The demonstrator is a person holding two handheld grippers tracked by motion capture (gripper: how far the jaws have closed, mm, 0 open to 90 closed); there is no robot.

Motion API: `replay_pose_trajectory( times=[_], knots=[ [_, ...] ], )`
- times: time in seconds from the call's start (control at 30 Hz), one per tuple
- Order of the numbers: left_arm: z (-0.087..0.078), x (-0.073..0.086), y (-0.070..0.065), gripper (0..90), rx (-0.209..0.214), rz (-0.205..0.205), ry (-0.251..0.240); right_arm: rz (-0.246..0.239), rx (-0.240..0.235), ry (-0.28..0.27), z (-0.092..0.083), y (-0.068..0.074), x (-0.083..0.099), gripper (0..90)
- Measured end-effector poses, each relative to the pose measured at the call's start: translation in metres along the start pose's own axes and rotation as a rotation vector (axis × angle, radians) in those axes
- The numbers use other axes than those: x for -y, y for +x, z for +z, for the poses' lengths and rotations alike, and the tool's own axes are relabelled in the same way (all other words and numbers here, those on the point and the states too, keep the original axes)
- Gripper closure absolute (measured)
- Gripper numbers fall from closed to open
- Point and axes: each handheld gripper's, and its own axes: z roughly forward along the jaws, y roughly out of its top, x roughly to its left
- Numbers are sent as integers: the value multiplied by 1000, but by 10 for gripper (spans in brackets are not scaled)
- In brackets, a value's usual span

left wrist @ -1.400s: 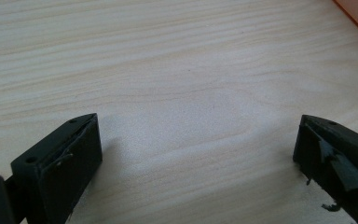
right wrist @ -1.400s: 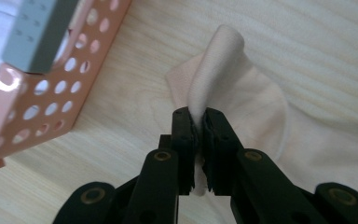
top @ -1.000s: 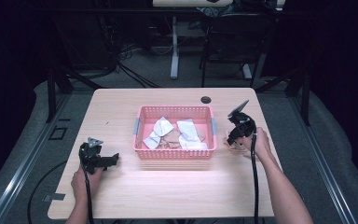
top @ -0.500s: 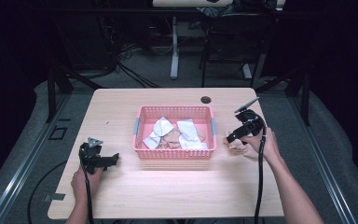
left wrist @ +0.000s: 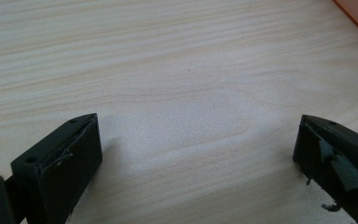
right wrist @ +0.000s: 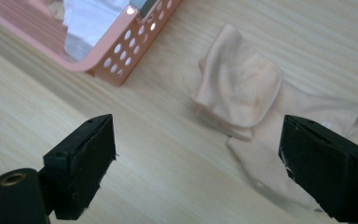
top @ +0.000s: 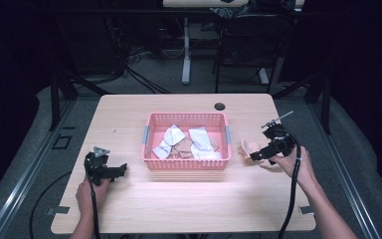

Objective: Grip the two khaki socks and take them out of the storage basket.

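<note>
Light wood table [top: 179,209] w/ a pink perforated basket [top: 186,165] sitting mid-table, a peach sock [top: 248,148] lying flat just beside the basket's right end, and a small black round thing [top: 220,106] near the far edge.

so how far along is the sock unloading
Done: one beige sock lies crumpled on the table beside the pink basket. In hand: nothing; the right gripper, jaws just opened, sits over it, and the left gripper is open over bare wood. Left: white and beige pieces in the basket.
</note>
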Motion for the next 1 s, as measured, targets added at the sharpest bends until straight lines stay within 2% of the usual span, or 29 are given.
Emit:
replay_pose_trajectory(
  times=[0.17,0.3,0.43,0.5,0.6,0.63,0.8,0.83,1.0],
  knots=[
    [0,0,0,9,0,0,0,-22,6,-11,-6,7,23,99],
    [0,0,0,9,0,0,0,-13,-4,-25,-2,14,49,101],
    [0,0,0,9,0,-4,-3,-22,8,24,6,15,68,102],
    [0,0,0,9,0,-5,-3,0,-9,32,10,14,78,103],
    [0,0,0,9,0,-5,-3,2,-6,75,16,12,85,102],
    [0,0,0,9,0,-5,-3,15,-18,68,18,12,86,103],
    [0,0,0,9,0,-5,-3,-4,-2,96,22,12,84,106],
    [0,0,0,9,0,-4,-3,5,-6,96,24,13,84,107],
    [0,0,0,9,1,-4,-3,-18,10,147,38,7,86,111]
  ],
)
